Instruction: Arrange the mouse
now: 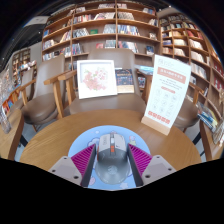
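Observation:
A grey computer mouse sits between my gripper's two fingers, its length pointing away from me. The magenta pads press against its left and right sides with no gap visible. Under and around the mouse is a light blue mouse mat lying on a round wooden table. I cannot tell whether the mouse rests on the mat or is held just above it.
A tall standing leaflet sign stands on the table beyond the right finger. A framed white poster stands at the table's far side. Wooden chairs surround the table. Bookshelves fill the back.

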A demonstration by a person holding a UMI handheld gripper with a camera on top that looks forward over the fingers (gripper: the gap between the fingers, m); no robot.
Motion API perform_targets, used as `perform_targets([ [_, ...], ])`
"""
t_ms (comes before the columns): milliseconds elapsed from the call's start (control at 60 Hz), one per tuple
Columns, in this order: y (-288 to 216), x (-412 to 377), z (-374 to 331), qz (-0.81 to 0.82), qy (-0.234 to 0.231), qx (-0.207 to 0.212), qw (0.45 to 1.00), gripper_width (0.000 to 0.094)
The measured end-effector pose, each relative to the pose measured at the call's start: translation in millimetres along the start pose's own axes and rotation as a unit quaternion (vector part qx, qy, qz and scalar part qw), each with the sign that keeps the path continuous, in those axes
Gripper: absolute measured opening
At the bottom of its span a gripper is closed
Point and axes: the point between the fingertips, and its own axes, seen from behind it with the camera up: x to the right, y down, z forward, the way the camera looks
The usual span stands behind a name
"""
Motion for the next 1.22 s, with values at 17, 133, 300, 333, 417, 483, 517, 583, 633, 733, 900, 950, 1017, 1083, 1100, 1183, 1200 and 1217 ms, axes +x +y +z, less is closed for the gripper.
perform_targets([
  [17, -1, 0, -1, 0.001, 0.001, 0.002, 1.0, 0.0689],
  [133, -19, 15, -24, -0.007, 0.039, 0.023, 0.999, 0.0831],
  [300, -22, 13, -112, 0.006, 0.041, 0.043, 0.998, 0.0849],
  [333, -16, 15, -129, 0.006, 0.044, 0.046, 0.998, 0.0851],
  [417, 1, 17, -180, 0.004, 0.052, 0.054, 0.997, 0.0849],
  [483, 21, 15, -217, 0.003, 0.048, 0.059, 0.997, 0.0849],
  [517, 34, 15, -236, 0.004, 0.047, 0.057, 0.997, 0.0848],
  [583, 56, 16, -267, 0.007, 0.047, 0.055, 0.997, 0.085],
  [633, 74, 18, -290, 0.008, 0.05, 0.053, 0.997, 0.085],
  [733, 104, 16, -321, 0.007, 0.046, 0.046, 0.998, 0.0848],
  [900, 125, 16, -352, 0.007, 0.047, 0.046, 0.998, 0.0851],
  [950, 126, 15, -357, 0.007, 0.044, 0.048, 0.998, 0.0852],
  [1017, 126, 15, -363, 0.01, 0.041, 0.052, 0.998, 0.0851],
  [1083, 128, 15, -367, 0.008, 0.038, 0.052, 0.998, 0.085],
  [1100, 128, 15, -368, 0.007, 0.039, 0.052, 0.998, 0.085],
  [1183, 129, 14, -371, 0.002, 0.038, 0.056, 0.998, 0.0851],
  [1200, 130, 15, -371, 0.001, 0.038, 0.055, 0.998, 0.0852],
  [1217, 130, 15, -371, 0.001, 0.037, 0.055, 0.998, 0.085],
])
